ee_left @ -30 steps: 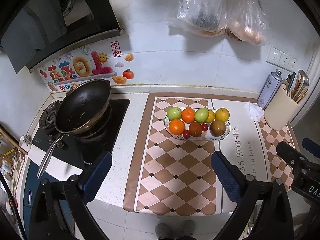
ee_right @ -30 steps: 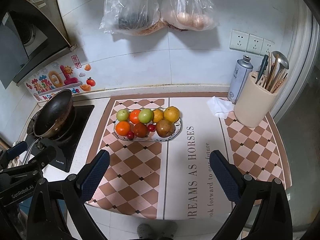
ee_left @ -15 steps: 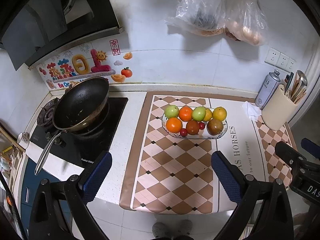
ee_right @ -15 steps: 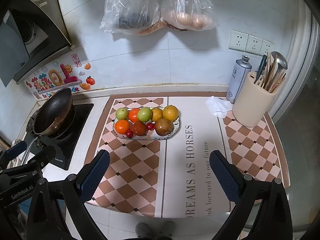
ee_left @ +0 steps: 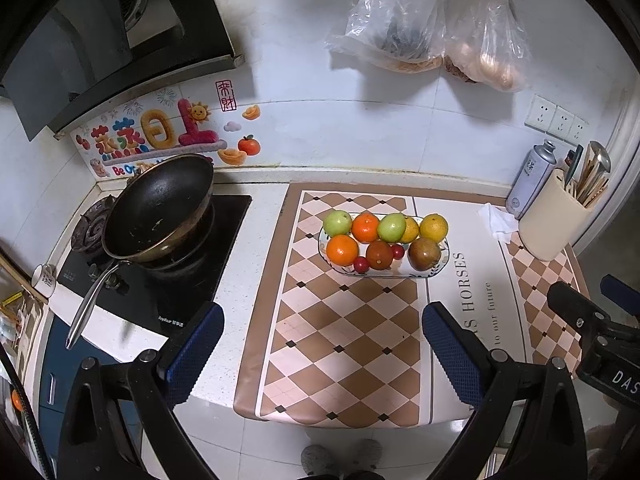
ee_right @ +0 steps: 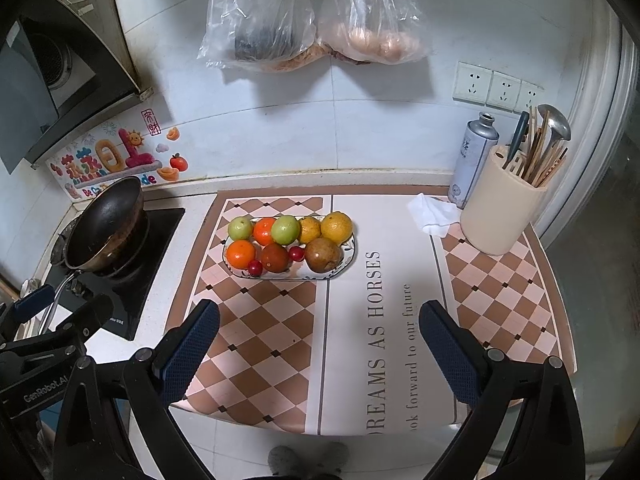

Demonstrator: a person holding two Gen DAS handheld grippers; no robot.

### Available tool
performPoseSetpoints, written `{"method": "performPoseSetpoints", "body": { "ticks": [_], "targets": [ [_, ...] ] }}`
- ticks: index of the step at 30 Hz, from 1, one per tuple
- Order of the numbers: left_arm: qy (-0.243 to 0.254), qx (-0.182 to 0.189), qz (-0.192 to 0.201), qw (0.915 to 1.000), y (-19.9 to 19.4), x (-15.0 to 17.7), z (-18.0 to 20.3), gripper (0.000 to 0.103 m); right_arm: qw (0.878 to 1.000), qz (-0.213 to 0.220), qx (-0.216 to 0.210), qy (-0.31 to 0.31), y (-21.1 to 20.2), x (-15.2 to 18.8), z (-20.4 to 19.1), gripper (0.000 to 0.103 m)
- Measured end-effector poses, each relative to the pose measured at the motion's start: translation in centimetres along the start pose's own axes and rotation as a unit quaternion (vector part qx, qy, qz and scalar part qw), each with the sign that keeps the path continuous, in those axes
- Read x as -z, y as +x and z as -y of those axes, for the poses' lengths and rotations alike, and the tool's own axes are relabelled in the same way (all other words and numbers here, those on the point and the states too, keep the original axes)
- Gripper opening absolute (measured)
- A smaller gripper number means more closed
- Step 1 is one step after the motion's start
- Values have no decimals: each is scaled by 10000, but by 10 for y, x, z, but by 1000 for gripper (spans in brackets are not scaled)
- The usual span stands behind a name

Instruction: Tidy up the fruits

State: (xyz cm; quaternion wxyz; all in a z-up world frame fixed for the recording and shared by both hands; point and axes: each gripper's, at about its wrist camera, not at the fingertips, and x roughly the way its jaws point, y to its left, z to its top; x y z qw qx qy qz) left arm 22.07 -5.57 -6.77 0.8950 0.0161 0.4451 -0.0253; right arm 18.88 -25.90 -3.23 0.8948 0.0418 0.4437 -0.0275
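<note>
Behind green fruit, half-hidden yellow fruit

White tiled wall before me, two clear plastic bags hanging on it, triple socket toward the counter's right rear corner. Black range hood at upper left; festive sticker along the counter's back edge. Pale tiled floor below.

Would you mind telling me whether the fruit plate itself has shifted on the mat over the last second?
No. The fruit plate keeps its place against the mat's checks and lettering; only the camera view drifts.
</note>
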Motion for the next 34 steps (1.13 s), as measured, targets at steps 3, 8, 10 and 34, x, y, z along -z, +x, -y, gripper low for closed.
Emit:
{"method": "performPoseSetpoints", "body": {
  "ticks": [3,8,10,34],
  "targets": [
    [1,11,-3,10000,0,-1,1,102,10000,-2,2,0,-1,0,1,102],
    [5,11,-4,10000,-1,-1,3,102,10000,-13,-6,11,-1,-1,3,102],
    [7,9,1,10000,-1,-1,3,102,10000,-15,-4,5,-1,-1,3,102],
    [-5,80,19,10000,-4,-2,4,102,10000,-24,-1,-8,0,0,6,102]
  ]
}}
